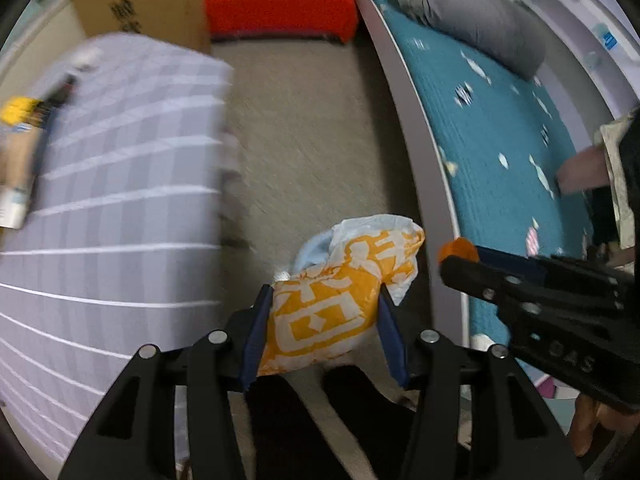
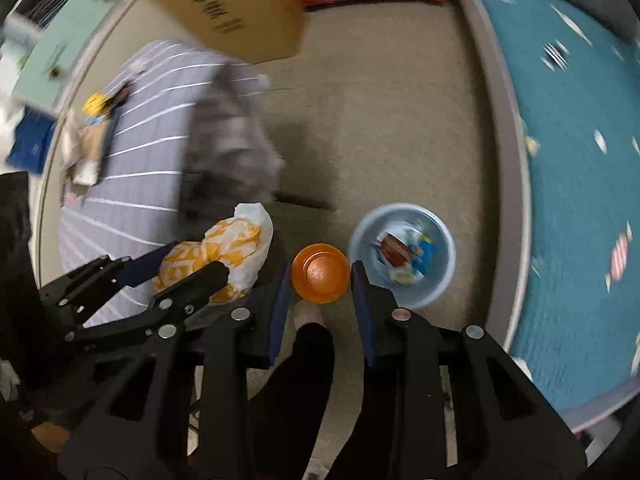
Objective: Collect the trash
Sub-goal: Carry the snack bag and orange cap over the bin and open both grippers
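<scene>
Trash: we are carrying two pieces above the beige carpet [image 2: 380, 120], a crumpled orange-and-white bag [image 1: 332, 304] and an orange cup [image 2: 320, 273].
Left gripper [image 1: 324, 312]: we are seeing its blue pads pressing both sides of the bag, the jaws standing about half apart around it.
Right gripper [image 2: 320, 280]: we are seeing its jaws narrowed onto the cup, one blue pad touching each side; the cup's round end is facing the camera.
Pale blue bin [image 2: 402, 254]: it is standing on the carpet just beside the cup in the right wrist view, already holding colourful wrappers.
Surroundings: we are viewing a grey striped cloth [image 1: 120, 200] on the left, a teal patterned bedspread [image 1: 500, 140] on the right, and a cardboard box [image 2: 228, 8] and a red item [image 1: 280, 16] beyond.
Person: dark-clothed legs [image 2: 304, 380] are showing below the grippers.
</scene>
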Demonstrator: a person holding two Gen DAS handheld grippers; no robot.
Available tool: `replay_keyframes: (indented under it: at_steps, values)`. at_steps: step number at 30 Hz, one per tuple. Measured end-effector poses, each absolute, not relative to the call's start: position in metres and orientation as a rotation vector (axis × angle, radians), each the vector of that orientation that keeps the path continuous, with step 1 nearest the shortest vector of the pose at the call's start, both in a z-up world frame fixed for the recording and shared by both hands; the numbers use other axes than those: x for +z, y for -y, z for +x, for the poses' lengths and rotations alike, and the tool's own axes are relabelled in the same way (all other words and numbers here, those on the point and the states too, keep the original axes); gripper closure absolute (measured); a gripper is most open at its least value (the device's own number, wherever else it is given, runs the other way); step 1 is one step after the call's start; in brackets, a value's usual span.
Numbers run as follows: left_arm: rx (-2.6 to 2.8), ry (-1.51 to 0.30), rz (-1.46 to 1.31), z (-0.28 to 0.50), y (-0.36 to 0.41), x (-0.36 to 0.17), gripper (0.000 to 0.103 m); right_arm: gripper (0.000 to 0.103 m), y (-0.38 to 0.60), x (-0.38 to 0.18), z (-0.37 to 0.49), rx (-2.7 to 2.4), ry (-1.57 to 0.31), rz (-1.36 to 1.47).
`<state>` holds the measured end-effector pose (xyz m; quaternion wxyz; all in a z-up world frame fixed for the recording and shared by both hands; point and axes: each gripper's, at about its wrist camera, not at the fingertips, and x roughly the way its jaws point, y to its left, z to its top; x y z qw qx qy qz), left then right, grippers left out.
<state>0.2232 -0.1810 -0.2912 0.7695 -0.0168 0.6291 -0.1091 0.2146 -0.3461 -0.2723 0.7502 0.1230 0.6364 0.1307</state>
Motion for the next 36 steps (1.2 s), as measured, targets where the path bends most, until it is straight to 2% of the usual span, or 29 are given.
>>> replay_keyframes:
  at_steps: [10,17,27,36]
  values:
    - [-0.316,-1.45,0.036,0.232,0.27,-0.339,0.051,0.073,0.437,-0.297,0.183,0.113,-1.405,0.415]
    - [-0.316,-1.464,0.062,0.243,0.285,-0.35,0.028,0.073,0.462,-0.303,0.174,0.082,-1.395,0.46]
    - [-0.199,-1.513,0.017,0.235,0.254,-0.353,0.027,0.073,0.447,-0.313,0.178,0.118,-1.424,0.46]
    - [-0.125,-1.483,-0.021,0.237,0.223,-0.338,0.027,0.072,0.417,-0.31,0.192,0.179,-1.431,0.418]
